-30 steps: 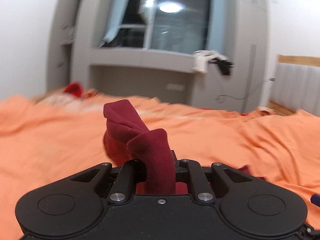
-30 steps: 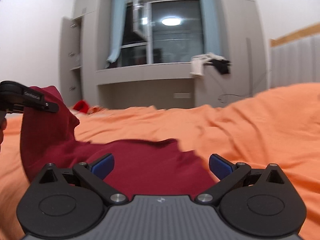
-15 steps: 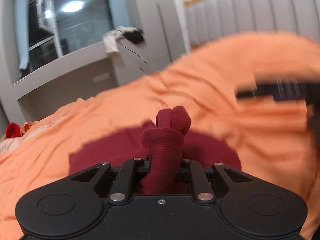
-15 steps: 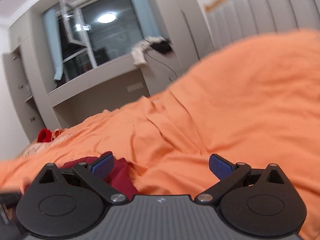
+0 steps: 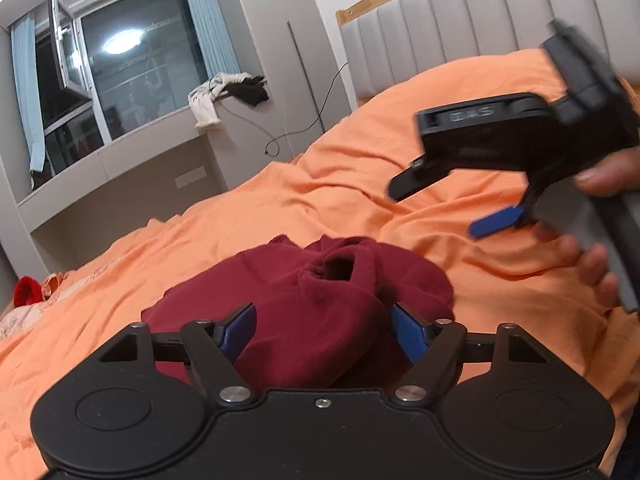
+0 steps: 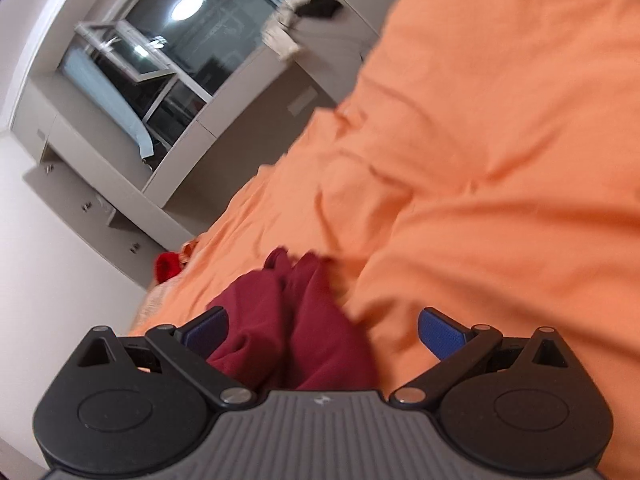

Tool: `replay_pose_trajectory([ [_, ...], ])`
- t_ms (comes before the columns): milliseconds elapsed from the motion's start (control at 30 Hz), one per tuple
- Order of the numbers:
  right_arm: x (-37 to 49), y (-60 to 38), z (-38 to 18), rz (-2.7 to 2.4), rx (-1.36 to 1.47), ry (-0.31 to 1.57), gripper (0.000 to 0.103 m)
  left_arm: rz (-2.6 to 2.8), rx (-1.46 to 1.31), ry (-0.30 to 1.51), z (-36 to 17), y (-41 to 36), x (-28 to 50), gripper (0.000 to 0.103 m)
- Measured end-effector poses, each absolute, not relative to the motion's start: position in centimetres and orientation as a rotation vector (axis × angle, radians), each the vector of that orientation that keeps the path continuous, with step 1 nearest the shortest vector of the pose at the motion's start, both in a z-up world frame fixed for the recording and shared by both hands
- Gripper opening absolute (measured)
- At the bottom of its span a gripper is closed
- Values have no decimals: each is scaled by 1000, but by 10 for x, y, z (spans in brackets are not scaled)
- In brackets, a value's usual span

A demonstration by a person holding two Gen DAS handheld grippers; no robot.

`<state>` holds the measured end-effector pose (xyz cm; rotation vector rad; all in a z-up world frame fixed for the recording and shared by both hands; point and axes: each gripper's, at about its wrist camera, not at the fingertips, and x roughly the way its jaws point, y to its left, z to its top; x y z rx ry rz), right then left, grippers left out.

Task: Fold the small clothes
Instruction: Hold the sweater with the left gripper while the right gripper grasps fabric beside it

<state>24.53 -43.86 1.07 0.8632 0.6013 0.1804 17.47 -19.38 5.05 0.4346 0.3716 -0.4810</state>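
Observation:
A dark red garment [image 5: 304, 300] lies bunched on the orange bed cover [image 5: 360, 184]. My left gripper [image 5: 322, 330] is low over it and its jaws are opening; the cloth sits loosely between the blue pads [image 5: 408, 338], no longer pinched. In the right wrist view the same garment [image 6: 292, 320] lies between the left pad [image 6: 204, 328] and the middle of my right gripper [image 6: 324, 330], which is open and holds nothing. The right gripper [image 5: 448, 204] also shows in the left wrist view, held by a hand [image 5: 592, 264] above the cover to the right.
A padded grey headboard [image 5: 460, 28] rises behind the bed at the right. A window [image 5: 120, 68] with a sill holding draped clothes [image 5: 224, 92] is at the back. A bright red item [image 5: 26, 290] lies at the bed's far left edge.
The left gripper, shut on a raised fold of the red garment, swung right, lowered it onto the bed and spread its jaws. The right gripper rolled and moved over the garment's right side.

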Motion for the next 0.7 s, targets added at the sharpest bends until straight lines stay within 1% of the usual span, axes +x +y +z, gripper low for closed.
replay_pose_trajectory([
  [33,247,-439,8,197,917,608,103,-489,438,361,51,-194,173,75],
  [67,248,-439,6,211,962,612,103,-502,445,354,50,-195,172,67],
  [100,250,-440,4,224,1000,615,103,-513,452,355,49,-197,171,52],
  [133,250,-440,4,237,1029,617,103,-524,460,367,48,-199,173,42],
  [167,251,-439,4,250,1046,613,103,-532,464,380,47,-202,175,27],
  [200,251,-439,5,269,1060,600,103,-531,460,386,47,-203,176,26],
  [233,252,-438,6,294,1074,587,102,-526,448,382,47,-203,177,21],
  [267,253,-437,8,318,1080,582,100,-522,435,373,48,-202,177,21],
  [300,252,-436,13,336,1080,578,95,-520,421,363,49,-202,177,20],
  [400,256,-428,21,383,1055,564,92,-516,393,349,51,-197,175,20],
  [467,261,-422,20,376,1045,601,87,-516,387,348,53,-196,174,20],
  [500,265,-418,17,367,1044,625,83,-515,386,346,52,-196,174,20],
  [533,270,-415,10,358,1049,651,76,-515,384,345,52,-196,173,20],
  [567,274,-412,4,349,1061,674,72,-515,383,345,51,-196,172,20],
  [600,280,-410,-3,341,1089,694,63,-514,383,346,52,-196,172,20],
  [633,283,-408,-10,341,1122,702,52,-514,383,349,51,-197,171,20],
  [667,287,-408,-16,345,1152,710,46,-514,385,353,50,-198,171,20],
  [700,291,-407,-20,344,1170,713,36,-514,386,355,49,-199,169,20],
])
